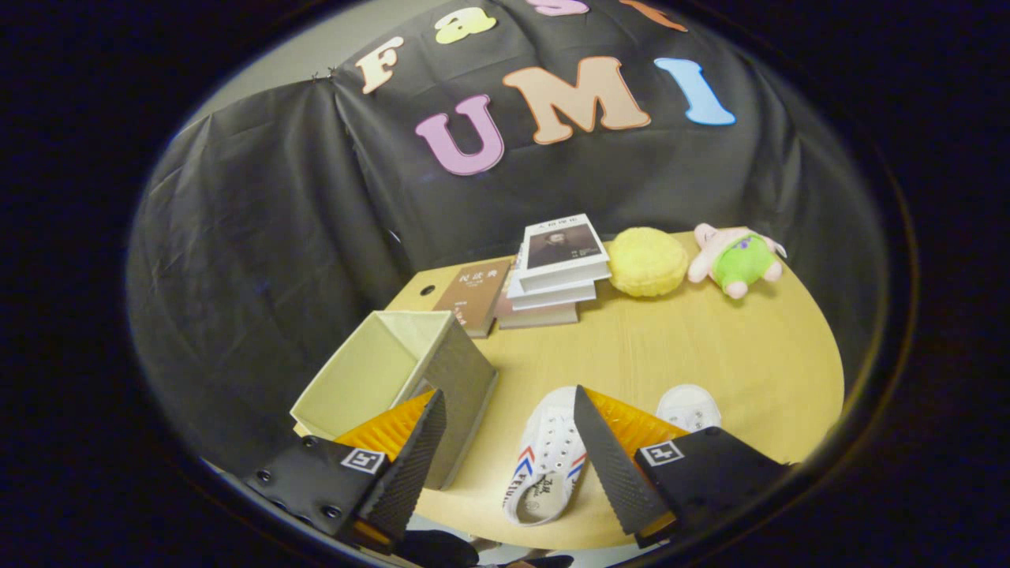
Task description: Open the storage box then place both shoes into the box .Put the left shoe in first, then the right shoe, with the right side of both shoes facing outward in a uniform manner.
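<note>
My tongs [505,418] stand wide apart, with nothing between the fingers but air and a stretch of the wooden table [710,347] below. One white canvas shoe [548,457] with red and blue stripes on its side lies on the table just under the gap, close against the inner edge of my right-hand finger, its opening towards me at about 6 o'clock and its toe pointing away. The second shoe [689,405] is mostly hidden behind that same finger; I see just its white toe at about 2 o'clock from the first shoe. The storage box [394,371], a pale fabric cube, sits at about 10 o'clock from the nearer shoe, its top open and its pale inside showing, with my left-hand finger in front of its near corner. Farther off at 12 o'clock, near the table's far edge, there is a stack of books [552,272], a round yellow cushion [647,260] beside it and a pink and green plush toy [735,259] at about 1 o'clock.
</note>
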Demonstrator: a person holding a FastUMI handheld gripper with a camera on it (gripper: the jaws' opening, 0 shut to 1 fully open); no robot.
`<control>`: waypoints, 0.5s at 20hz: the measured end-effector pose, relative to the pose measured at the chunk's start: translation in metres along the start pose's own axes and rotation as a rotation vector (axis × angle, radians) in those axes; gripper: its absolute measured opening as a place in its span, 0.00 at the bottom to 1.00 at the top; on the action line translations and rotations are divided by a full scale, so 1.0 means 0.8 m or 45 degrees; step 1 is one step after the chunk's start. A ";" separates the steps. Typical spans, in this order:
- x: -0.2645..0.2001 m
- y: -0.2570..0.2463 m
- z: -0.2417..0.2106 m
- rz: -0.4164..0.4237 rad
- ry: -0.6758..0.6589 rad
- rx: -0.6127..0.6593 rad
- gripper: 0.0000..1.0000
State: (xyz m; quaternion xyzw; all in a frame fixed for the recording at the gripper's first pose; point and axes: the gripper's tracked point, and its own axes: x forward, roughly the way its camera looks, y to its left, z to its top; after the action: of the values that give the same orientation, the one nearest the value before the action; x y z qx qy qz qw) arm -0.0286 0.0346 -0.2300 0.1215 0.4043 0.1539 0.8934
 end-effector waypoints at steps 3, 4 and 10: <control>0.015 -0.021 -0.026 -0.014 0.073 0.033 1.00; 0.020 -0.026 -0.039 -0.009 0.106 0.040 1.00; 0.052 -0.059 -0.095 -0.023 0.276 0.053 1.00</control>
State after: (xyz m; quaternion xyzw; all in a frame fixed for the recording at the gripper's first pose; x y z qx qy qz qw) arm -0.0520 0.0138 -0.3234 0.1191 0.5027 0.1497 0.8431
